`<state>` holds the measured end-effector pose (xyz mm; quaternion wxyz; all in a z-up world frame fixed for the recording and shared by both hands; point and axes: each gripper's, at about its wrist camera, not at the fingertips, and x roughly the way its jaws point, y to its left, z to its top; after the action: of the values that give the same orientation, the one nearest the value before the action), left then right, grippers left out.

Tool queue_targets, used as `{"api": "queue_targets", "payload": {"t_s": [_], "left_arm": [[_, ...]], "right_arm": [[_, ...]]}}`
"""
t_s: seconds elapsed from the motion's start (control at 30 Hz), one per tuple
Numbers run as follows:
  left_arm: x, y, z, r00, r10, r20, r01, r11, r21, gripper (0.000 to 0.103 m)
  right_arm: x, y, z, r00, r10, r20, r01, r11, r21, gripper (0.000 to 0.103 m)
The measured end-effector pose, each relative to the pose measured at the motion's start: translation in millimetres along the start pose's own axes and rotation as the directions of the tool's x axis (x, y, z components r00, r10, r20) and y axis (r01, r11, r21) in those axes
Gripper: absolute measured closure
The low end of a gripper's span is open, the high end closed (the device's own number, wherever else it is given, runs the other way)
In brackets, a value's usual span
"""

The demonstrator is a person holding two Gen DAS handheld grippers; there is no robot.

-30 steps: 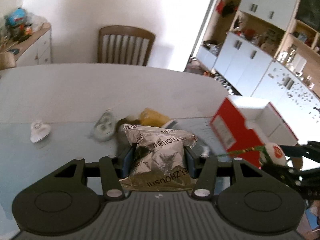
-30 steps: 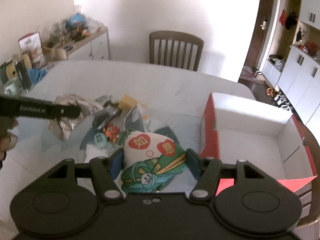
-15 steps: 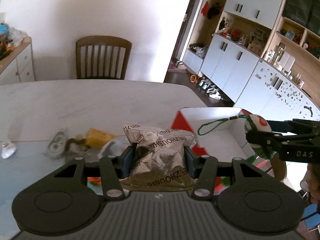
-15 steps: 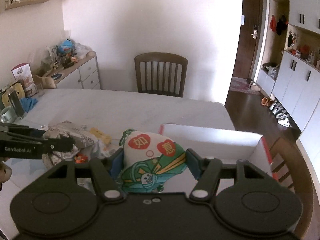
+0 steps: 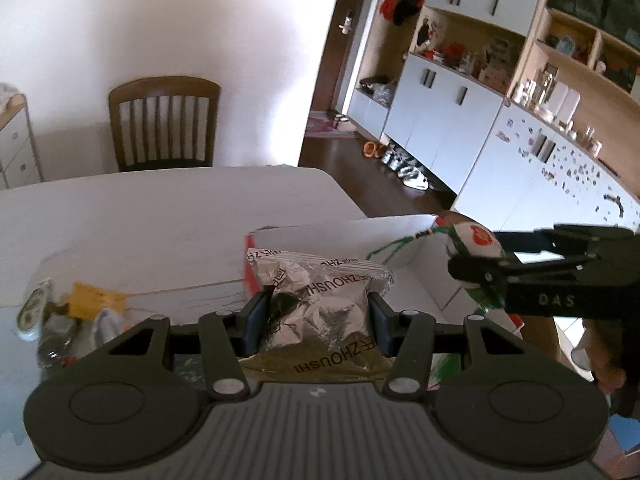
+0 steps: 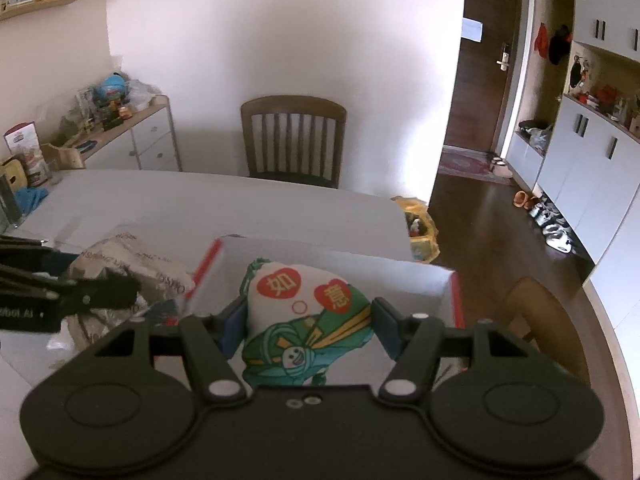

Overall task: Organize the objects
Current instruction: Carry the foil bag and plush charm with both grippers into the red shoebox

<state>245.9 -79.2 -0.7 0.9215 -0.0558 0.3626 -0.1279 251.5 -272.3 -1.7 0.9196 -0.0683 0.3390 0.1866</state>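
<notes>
Both hands moved away from the messy pile and over to the red-and-white cardboard box [image 6: 400,270].

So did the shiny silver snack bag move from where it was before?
Yes. The silver bag, clamped in the left gripper, has travelled away from the pile of bits on the table and now hangs in front of the red-and-white box.

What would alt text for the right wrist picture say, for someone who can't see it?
A black claw grips a small white and green printed pouch above an open white box with red sides on a pale table. At left, a second claw holds a crinkled silver packet; a wooden chair stands behind.
</notes>
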Motion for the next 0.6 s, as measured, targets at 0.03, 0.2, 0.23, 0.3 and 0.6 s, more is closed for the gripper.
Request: {"api": "queue_targets", "payload": {"t_s": [0.03, 0.2, 0.23, 0.3, 0.6], "left_arm": [[5, -6, 2, 1.000, -0.004, -0.006, 0.004, 1.000, 0.007, 0.051], [29, -32, 10, 1.000, -0.003, -0.030, 0.004, 0.999, 0.048, 0.051], [34, -35, 11, 0.999, -0.001, -0.038, 0.003, 0.998, 0.055, 0.051], [46, -40, 11, 0.998, 0.001, -0.057, 0.002, 0.998, 0.063, 0.051], [103, -43, 0, 0.987, 0.051, -0.154, -0.041, 0.997, 0.070, 0.051]], "right_arm": [[1, -6, 0, 1.000, -0.003, 0.000, 0.003, 1.000, -0.001, 0.039], [6, -35, 8, 1.000, -0.008, 0.017, 0.008, 1.000, -0.001, 0.039], [9, -39, 9, 1.000, -0.009, 0.015, 0.009, 1.000, 0.003, 0.039], [15, -49, 8, 1.000, -0.010, 0.002, 0.010, 1.000, 0.012, 0.039], [55, -67, -23, 0.995, -0.001, -0.104, 0.004, 1.000, 0.028, 0.039]]}}
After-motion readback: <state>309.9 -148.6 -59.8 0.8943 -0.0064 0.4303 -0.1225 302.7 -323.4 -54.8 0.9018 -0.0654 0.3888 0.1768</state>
